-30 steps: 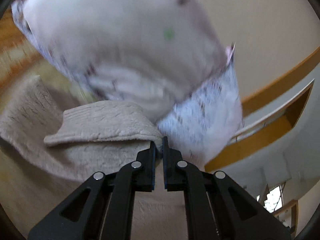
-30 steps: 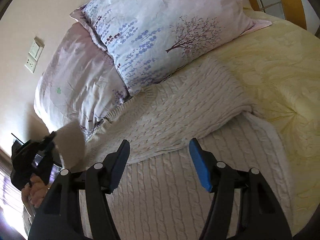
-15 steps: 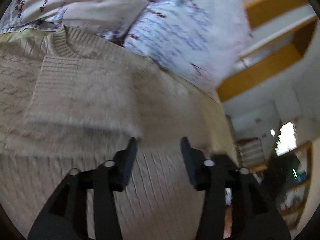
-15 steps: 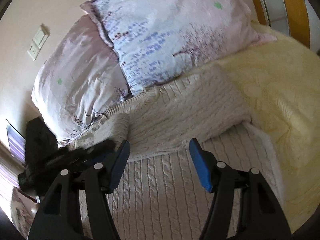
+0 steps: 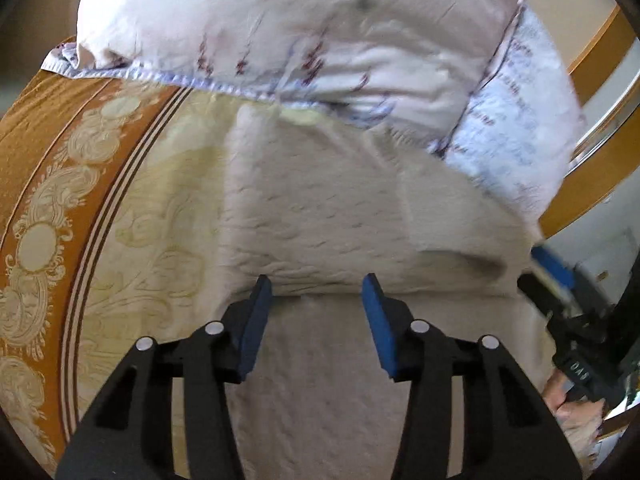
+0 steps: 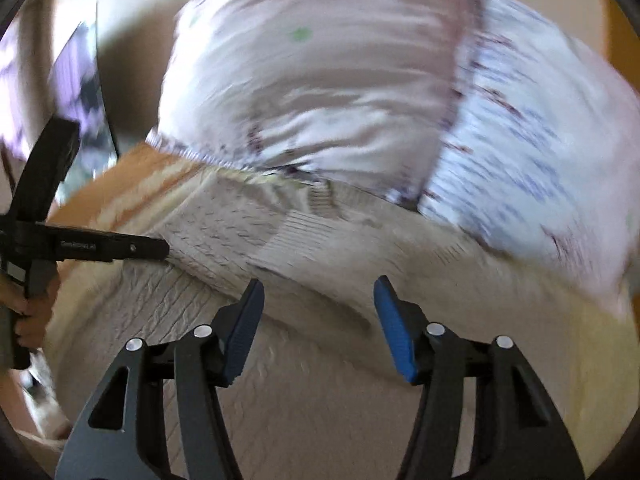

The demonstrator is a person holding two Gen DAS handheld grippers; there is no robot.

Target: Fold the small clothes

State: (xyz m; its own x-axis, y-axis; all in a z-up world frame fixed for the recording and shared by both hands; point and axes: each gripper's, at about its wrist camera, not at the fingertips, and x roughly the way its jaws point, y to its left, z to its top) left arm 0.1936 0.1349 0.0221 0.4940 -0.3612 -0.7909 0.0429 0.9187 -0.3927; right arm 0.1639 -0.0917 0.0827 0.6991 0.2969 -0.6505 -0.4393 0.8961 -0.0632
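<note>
A cream cable-knit sweater (image 5: 320, 216) lies flat on the bed, with both sleeves folded across its chest. It also shows in the right wrist view (image 6: 248, 240), where a ribbed cuff (image 6: 296, 236) lies on top. My left gripper (image 5: 318, 296) is open and empty, hovering over the folded sleeve's lower edge. My right gripper (image 6: 320, 300) is open and empty above the sweater's middle. The left gripper also shows in the right wrist view (image 6: 160, 248), at the sweater's left edge. The right gripper shows blurred in the left wrist view (image 5: 552, 268).
Two floral pillows (image 5: 320, 32) (image 5: 516, 140) lean against the headboard just behind the sweater's collar. A yellow quilted bedspread (image 5: 160, 216) with an orange patterned border (image 5: 44, 168) lies under it. A wooden bed frame (image 5: 592, 40) is at the right.
My left gripper opened, let go of the sleeve, and drew back to the sweater's left side. The sleeve now lies folded across the chest. The right gripper swung left, staying open.
</note>
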